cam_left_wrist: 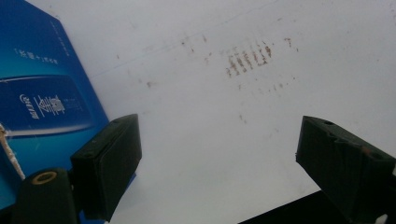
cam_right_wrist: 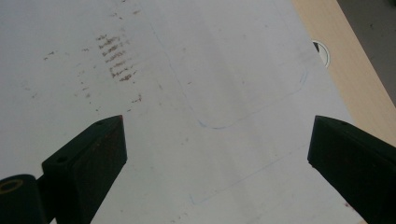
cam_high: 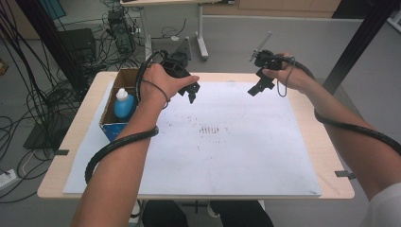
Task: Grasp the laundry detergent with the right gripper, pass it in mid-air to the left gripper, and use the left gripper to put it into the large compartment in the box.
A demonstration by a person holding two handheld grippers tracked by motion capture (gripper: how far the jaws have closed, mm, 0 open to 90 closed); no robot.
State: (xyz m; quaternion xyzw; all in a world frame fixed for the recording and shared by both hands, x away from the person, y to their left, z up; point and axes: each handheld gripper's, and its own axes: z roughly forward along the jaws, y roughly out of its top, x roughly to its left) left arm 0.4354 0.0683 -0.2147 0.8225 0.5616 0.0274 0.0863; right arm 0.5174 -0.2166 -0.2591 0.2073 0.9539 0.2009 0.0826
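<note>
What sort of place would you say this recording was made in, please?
Probably a lab or workshop set up for recording. A light wooden table carries a stained white sheet, a cardboard box holds a blue bottle, and loose cables and electronics litter the grey floor behind.

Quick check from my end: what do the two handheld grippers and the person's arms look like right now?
Both the left gripper and the right gripper are black, with blocky, wedge-shaped fingers. A ribbed black cable winds around each forearm. The forearms are bare; a white sleeve shows on the right arm.
</note>
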